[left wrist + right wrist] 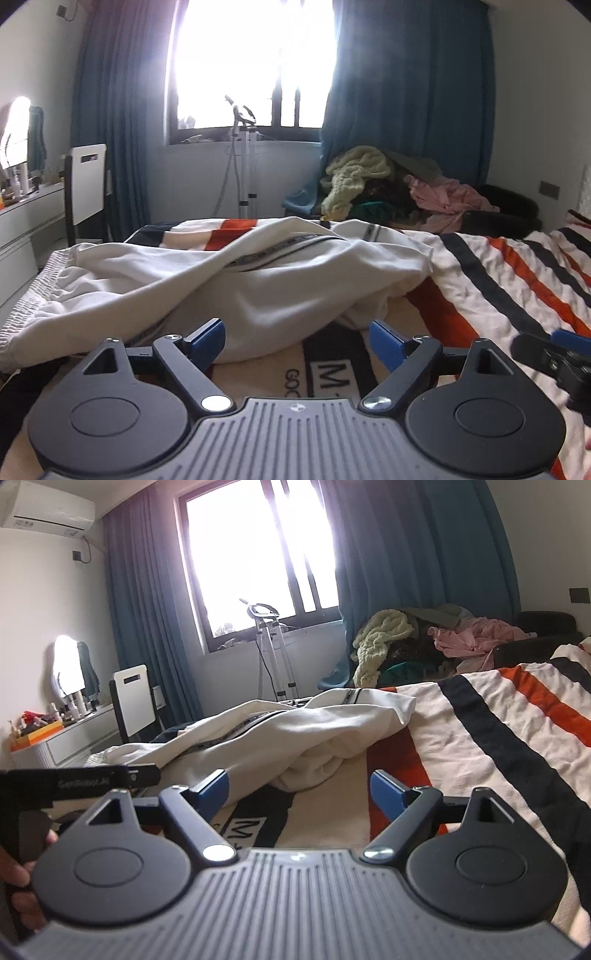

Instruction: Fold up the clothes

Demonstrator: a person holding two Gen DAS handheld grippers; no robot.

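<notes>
Left tool (297, 341): fingers spread, nothing held, low at the near edge of the white garment (229, 280). The garment lies rumpled and bunched across the striped blanket (498, 280), elastic hem at left. Right tool (300, 790): likewise spread and holding nothing. Judged stage: positioning for a grasp; flattening looks required. A clothes heap (424, 642) lies beyond, well apart.

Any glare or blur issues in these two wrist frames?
Left wrist: window blown out white, mirror glares, right gripper at the edge blurred. Right wrist: window overexposed too, white garment readable, frame edges bend with fisheye.
</notes>
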